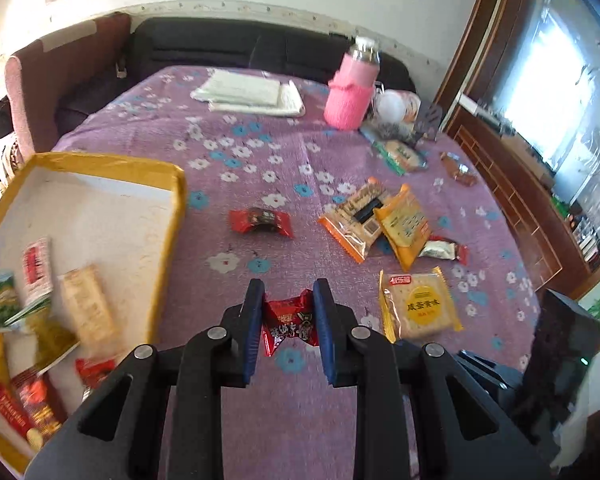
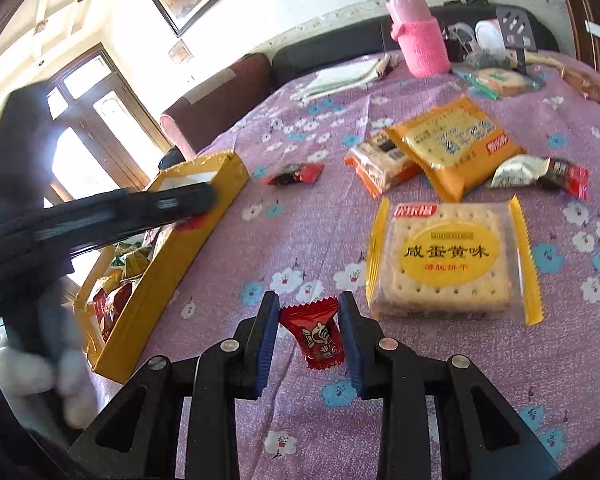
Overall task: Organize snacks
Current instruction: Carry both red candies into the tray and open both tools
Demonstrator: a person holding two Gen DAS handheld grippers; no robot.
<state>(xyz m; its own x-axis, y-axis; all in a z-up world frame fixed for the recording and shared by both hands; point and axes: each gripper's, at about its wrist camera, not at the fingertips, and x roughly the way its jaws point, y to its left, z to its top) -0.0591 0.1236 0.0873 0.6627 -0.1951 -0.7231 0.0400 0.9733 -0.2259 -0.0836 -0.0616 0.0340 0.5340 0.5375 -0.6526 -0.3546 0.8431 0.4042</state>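
Between the left gripper's blue pads sits a crumpled red foil candy packet, clamped at both sides and lifted over the near edge of the purple flowered tablecloth. To finish well, I would swing it left over the yellow-rimmed cardboard tray, clear the rim, and release low among the snacks already there. At the near edge too, the right gripper straddles a small red candy wrapper; whether its pads touch the wrapper I cannot tell. A square yellow-edged cracker pack lies just beside it.
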